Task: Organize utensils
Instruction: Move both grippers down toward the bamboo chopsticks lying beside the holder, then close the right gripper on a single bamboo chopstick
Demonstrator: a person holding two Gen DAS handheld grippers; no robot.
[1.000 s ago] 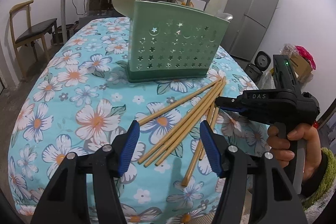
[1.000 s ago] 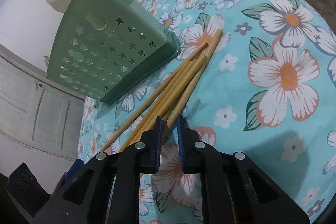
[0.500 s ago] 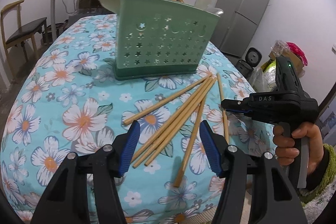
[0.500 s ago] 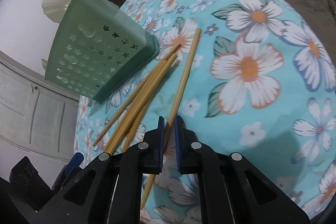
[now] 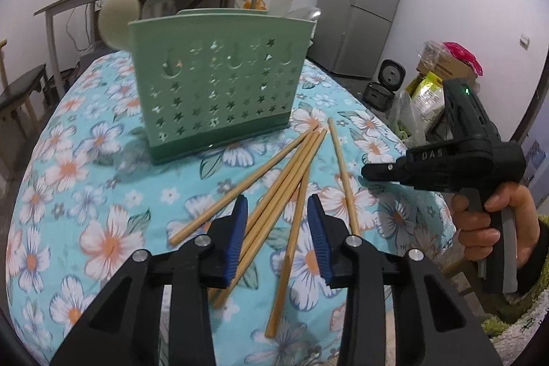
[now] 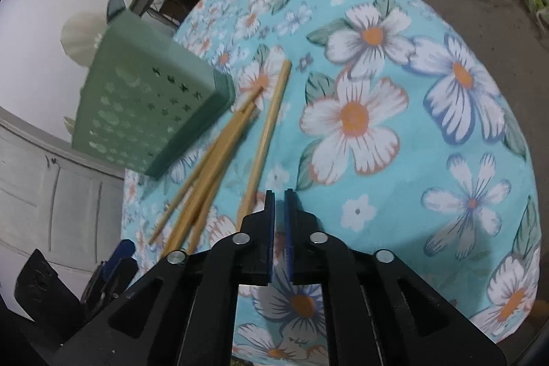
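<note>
Since a second earlier, the left gripper (image 5: 276, 228) had narrowed its jaws around the bundle of chopsticks (image 5: 291, 167), and the right gripper (image 6: 279, 218) had let go of the single chopstick (image 6: 266, 136) it had dragged aside, its jaws just parting a little. The left gripper's blue pads straddled several sticks without pressing on them, so it was still open. The right gripper showed only a slim gap with nothing in it, the single chopstick lying just to its left on the counter (image 6: 429, 180). The chopsticks fanned out over the flowered cloth, their far tips close to the base of the green utensil holder (image 5: 216, 84), which stood upright behind them with spoons already inside. To do this step well, the left gripper likely needed to close squarely across the bundle, near its middle, so the sticks would lift together without tilting or slipping out.
</note>
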